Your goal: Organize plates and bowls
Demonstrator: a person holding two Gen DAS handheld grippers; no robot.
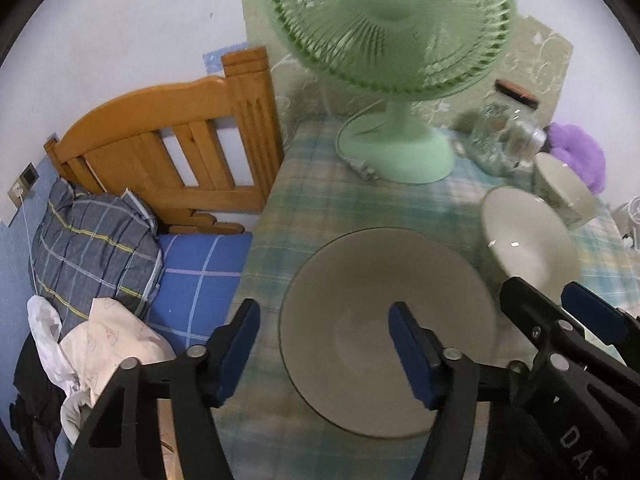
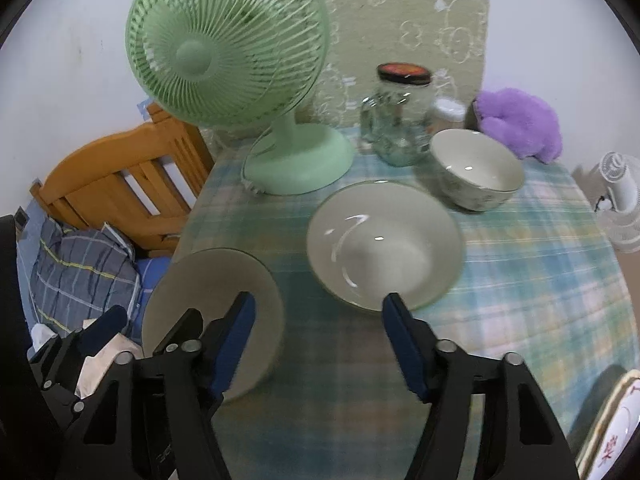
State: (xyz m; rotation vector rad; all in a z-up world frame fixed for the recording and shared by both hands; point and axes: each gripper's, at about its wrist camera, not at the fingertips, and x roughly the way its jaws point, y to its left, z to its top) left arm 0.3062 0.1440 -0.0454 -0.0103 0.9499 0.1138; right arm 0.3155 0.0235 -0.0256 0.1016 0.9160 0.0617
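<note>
From your left wrist camera, your left hand-held gripper point(image 1: 324, 346) is spread wide and holds nothing; the plate point(image 1: 388, 328) lies flat on the checked worktop point(image 1: 320, 200) right under it, with the right finger over the plate's middle and the left finger off its left rim, above the worktop's edge. Just right of the plate sits the wide bowl point(image 1: 528, 244), and behind that the smaller patterned bowl point(image 1: 564, 188), which looks tilted, though the fisheye warps that corner. Your right hand-held gripper point(image 1: 560, 320) shows at the lower right, in front of the wide bowl. From your right wrist camera, the right hand-held gripper point(image 2: 320, 344) is also spread and empty: the wide bowl point(image 2: 384, 244) sits just ahead, its near rim close to the right fingertip, while the plate point(image 2: 212, 320) lies behind the left finger. The patterned bowl point(image 2: 476, 168) stands further back, beside the glass jar point(image 2: 400, 120) and green fan point(image 2: 228, 44).
</note>
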